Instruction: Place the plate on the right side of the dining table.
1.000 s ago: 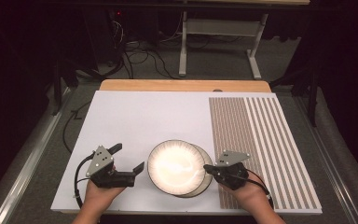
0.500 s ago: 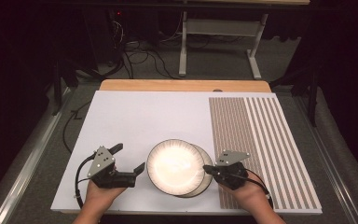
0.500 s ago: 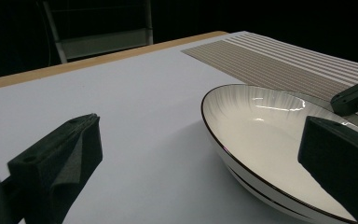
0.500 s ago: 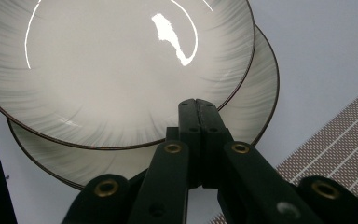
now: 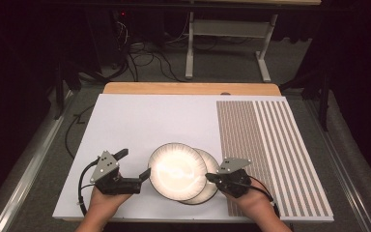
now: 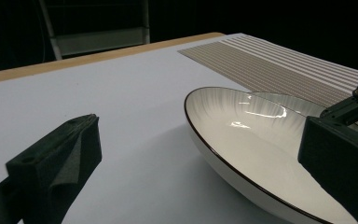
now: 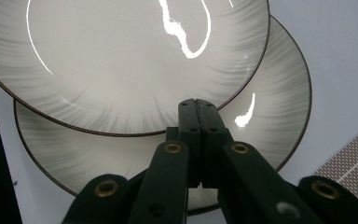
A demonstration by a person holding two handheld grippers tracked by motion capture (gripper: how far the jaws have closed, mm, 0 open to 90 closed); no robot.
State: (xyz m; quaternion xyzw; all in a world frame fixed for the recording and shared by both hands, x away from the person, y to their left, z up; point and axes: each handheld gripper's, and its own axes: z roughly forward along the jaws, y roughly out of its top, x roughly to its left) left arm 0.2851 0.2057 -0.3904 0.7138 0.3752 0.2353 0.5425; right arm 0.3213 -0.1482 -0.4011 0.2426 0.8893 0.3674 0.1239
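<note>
Two white, dark-rimmed plates overlap near the table's front edge. The upper plate (image 5: 176,170) (image 7: 121,60) (image 6: 242,140) sits offset to the left on the lower plate (image 5: 211,164) (image 7: 270,116). My left gripper (image 5: 136,163) (image 6: 200,123) is open wide just left of the plates, with the upper plate's rim between its jaws and untouched. My right gripper (image 5: 208,177) (image 7: 198,105) is shut with nothing between its pads. Its tips are over the lower plate, right at the upper plate's edge. The right gripper (image 6: 354,105) also appears beyond the plates in the left gripper view.
The white board (image 5: 140,121) covers the table, with a brown striped area (image 5: 270,145) on its right side. A wooden strip (image 5: 188,88) runs along the far edge. Behind the table are cables and a metal stand (image 5: 227,43) on the floor.
The upper plate seems to have slid slightly to the left over the lower one, with the right gripper's tips following. The left gripper has stayed where it was.
</note>
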